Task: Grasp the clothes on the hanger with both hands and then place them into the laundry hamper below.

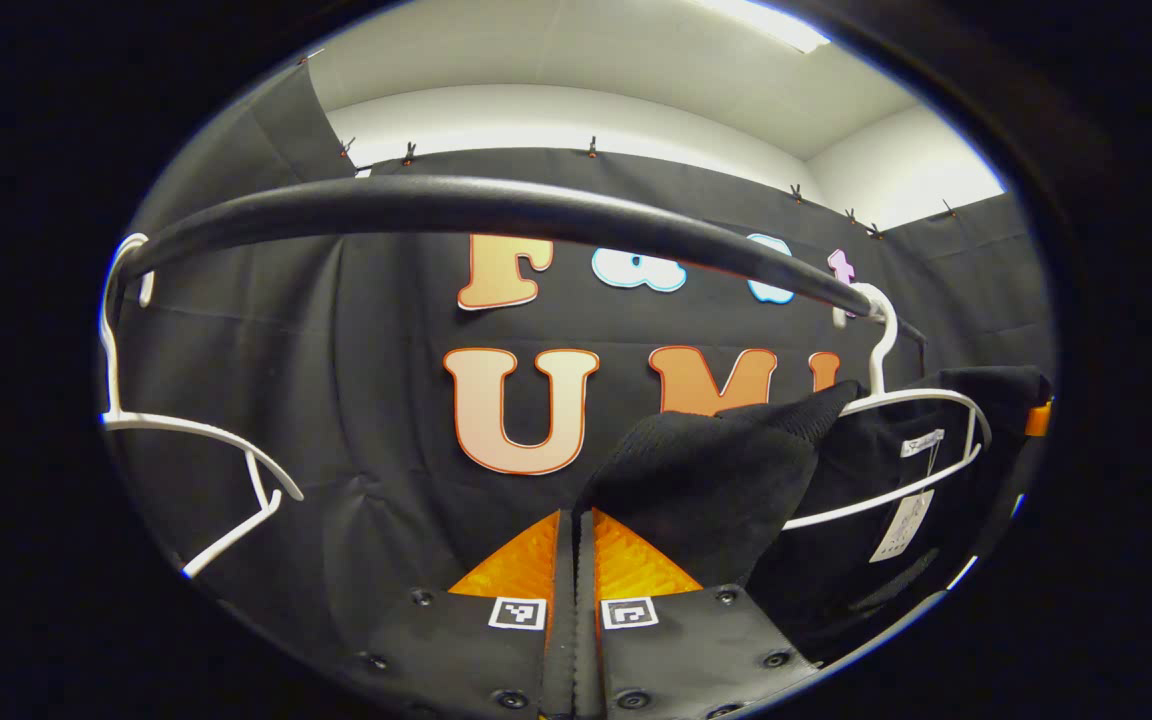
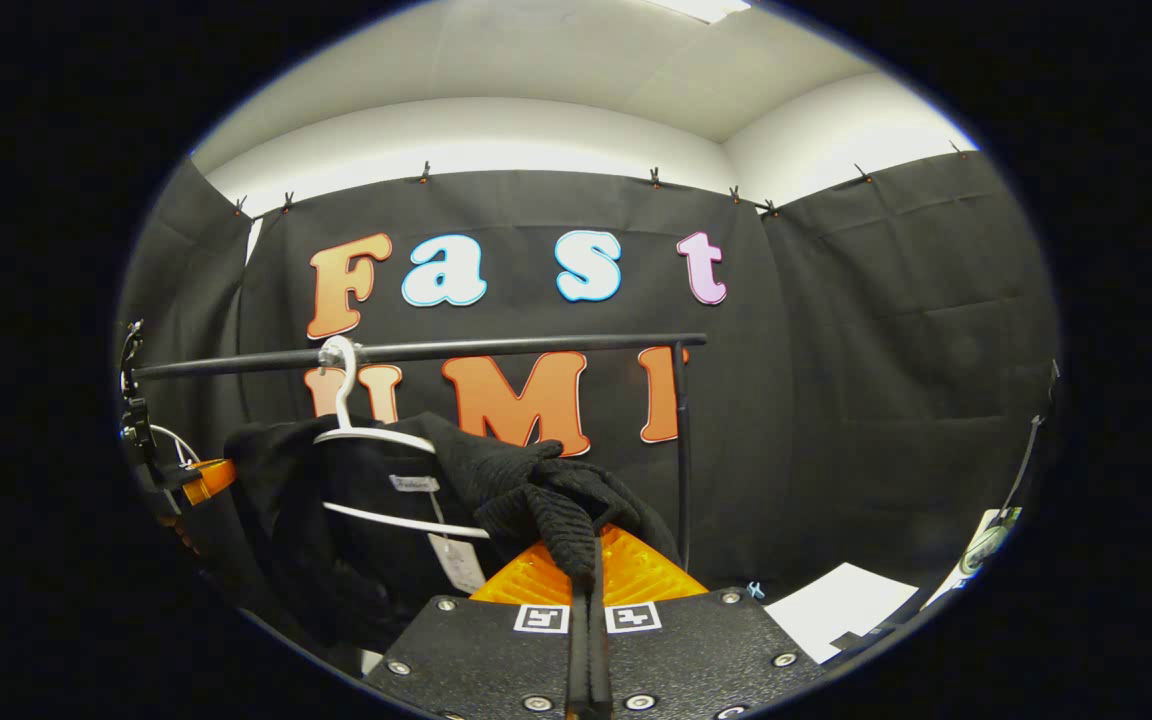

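1. The black knitted garment (image 2: 376, 520) hangs on a white plastic hanger (image 2: 366, 440) from the black rail (image 2: 416, 350).
2. My right claw (image 2: 588, 570) is clenched on its bunched shoulder.
3. My left claw (image 1: 576, 560) looks clenched on the other shoulder's edge.
4. Risk: pulling down could snag the knit on the hanger or drag it off the rail.

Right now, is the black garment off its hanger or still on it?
Still on: the black garment drapes over the white hanger, which hooks on the rail; right gripper pinches its sleeve.

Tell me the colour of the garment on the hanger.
Black knit garment, best seen in the right gripper view.
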`<move>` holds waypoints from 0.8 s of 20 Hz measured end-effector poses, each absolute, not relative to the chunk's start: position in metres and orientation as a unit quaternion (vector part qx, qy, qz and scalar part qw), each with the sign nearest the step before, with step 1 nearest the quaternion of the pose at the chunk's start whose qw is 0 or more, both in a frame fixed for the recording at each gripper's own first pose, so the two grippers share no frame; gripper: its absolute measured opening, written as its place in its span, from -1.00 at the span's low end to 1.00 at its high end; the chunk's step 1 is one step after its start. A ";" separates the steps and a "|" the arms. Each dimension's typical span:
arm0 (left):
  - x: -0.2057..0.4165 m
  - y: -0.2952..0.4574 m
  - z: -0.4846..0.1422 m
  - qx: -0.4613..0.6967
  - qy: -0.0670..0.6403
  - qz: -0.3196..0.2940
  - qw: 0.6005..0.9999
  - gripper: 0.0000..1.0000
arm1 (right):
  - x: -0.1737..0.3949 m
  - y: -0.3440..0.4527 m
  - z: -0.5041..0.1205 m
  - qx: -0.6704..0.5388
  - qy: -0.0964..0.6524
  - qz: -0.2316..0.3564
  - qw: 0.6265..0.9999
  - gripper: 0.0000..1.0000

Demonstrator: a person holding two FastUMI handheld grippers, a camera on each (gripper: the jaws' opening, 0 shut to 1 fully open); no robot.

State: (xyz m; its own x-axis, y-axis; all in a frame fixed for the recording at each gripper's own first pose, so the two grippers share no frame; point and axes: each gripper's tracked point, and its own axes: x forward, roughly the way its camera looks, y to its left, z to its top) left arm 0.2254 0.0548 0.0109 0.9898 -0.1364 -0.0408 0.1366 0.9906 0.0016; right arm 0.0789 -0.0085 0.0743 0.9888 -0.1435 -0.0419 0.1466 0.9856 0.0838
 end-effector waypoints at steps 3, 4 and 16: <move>0.231 0.068 0.017 0.001 0.013 -0.045 0.999 -0.87 | 0.085 -0.030 0.079 0.036 0.016 -0.083 0.996 -1.00; 0.233 0.073 0.019 0.004 0.011 -0.038 0.999 -0.87 | 0.088 -0.036 0.079 0.034 0.018 -0.087 0.996 -0.87; 0.252 0.128 0.018 0.062 0.002 0.057 0.996 -0.92 | 0.152 -0.055 0.043 0.046 0.052 -0.040 0.997 -1.00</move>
